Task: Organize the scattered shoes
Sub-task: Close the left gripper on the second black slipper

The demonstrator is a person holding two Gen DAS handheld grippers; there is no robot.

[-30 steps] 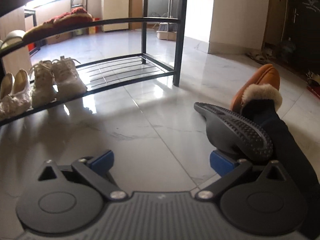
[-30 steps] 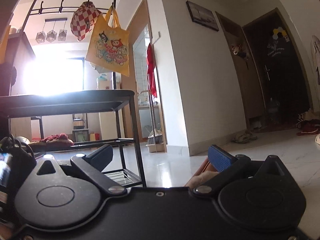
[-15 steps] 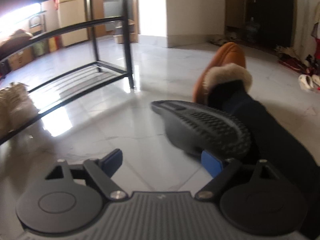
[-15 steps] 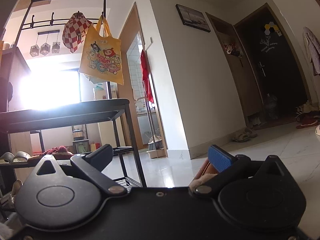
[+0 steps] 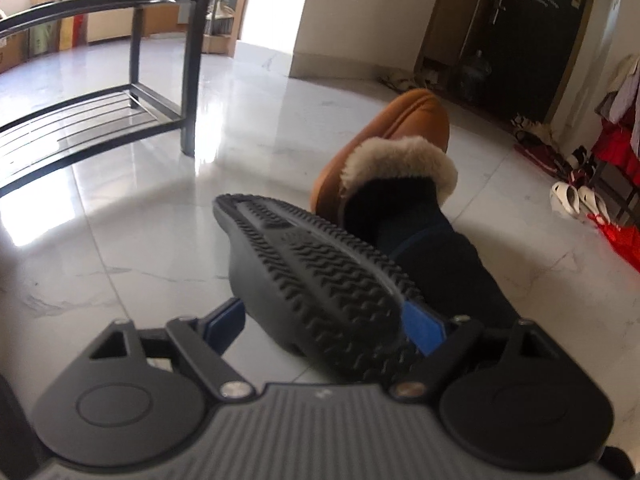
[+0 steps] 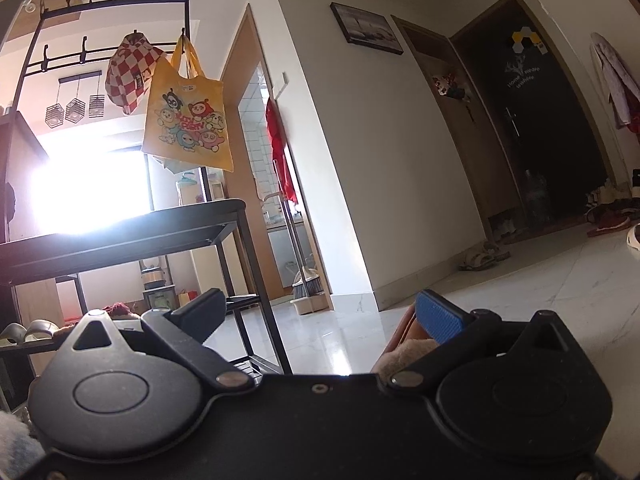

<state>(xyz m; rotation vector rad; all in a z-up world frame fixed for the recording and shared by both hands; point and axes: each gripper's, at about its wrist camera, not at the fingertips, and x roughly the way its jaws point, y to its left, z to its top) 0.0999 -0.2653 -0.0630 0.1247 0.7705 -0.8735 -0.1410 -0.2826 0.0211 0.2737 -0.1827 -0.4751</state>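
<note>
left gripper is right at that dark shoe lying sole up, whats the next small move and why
Probably close the left gripper on the dark shoe. Its jaws stand open with the near end of the upturned sole already between them, so little approach seems left. Once it is held, the bare bottom tier of the shoe rack to the left looks like a place for it. The right gripper is open and holds nothing.

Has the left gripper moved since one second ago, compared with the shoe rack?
Yes. The left gripper has swung to the right: the shoe rack slid toward the picture's left edge, and the black shoe sole now lies between its fingers.
</note>
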